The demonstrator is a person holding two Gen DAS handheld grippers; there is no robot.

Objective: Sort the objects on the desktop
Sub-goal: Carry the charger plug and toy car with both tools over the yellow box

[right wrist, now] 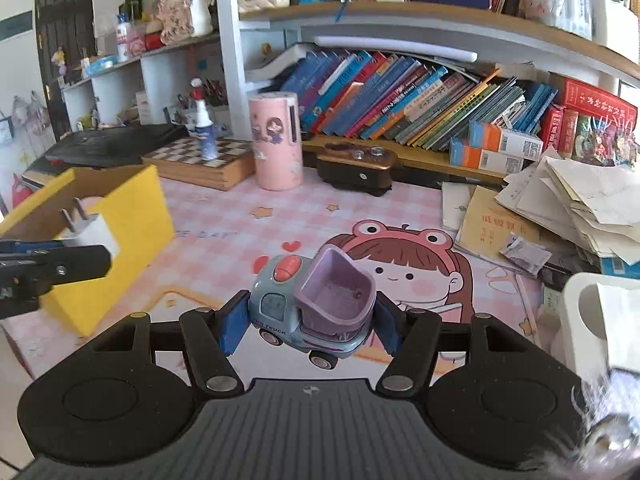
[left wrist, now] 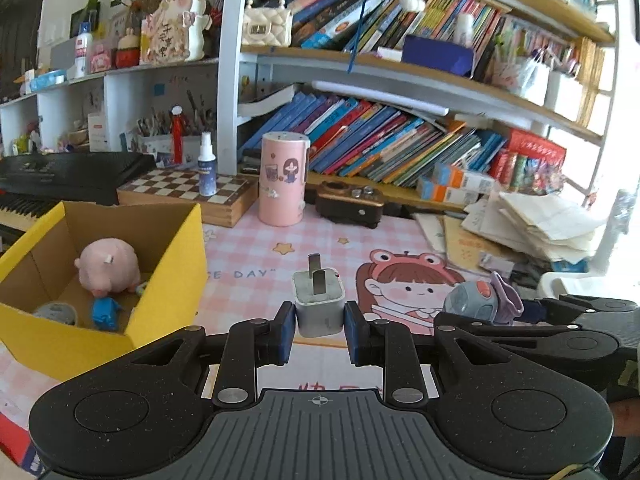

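Gripping a white plug adapter (left wrist: 319,307) between their blue pads, the left tongs (left wrist: 319,330) sit at the lower centre of the left wrist view, the adapter's two metal prongs pointing up and away. Left of them stands a yellow cardboard box (left wrist: 168,280) on the tabletop (left wrist: 256,256), which is covered by a pink checked mat; inside the box lie a pink plush pig (left wrist: 109,270), a small blue toy (left wrist: 105,312) and a grey round thing I cannot identify. In the right wrist view the right tongs (right wrist: 307,320) are closed on a blue toy truck (right wrist: 316,304) with a purple tipper bed, held clear above the mat at the centre of the frame, its wheels hanging free. A pink cylindrical canister (right wrist: 276,140) stands upright at the upper centre, near a chessboard box (right wrist: 200,164) that carries a spray bottle (right wrist: 203,132).
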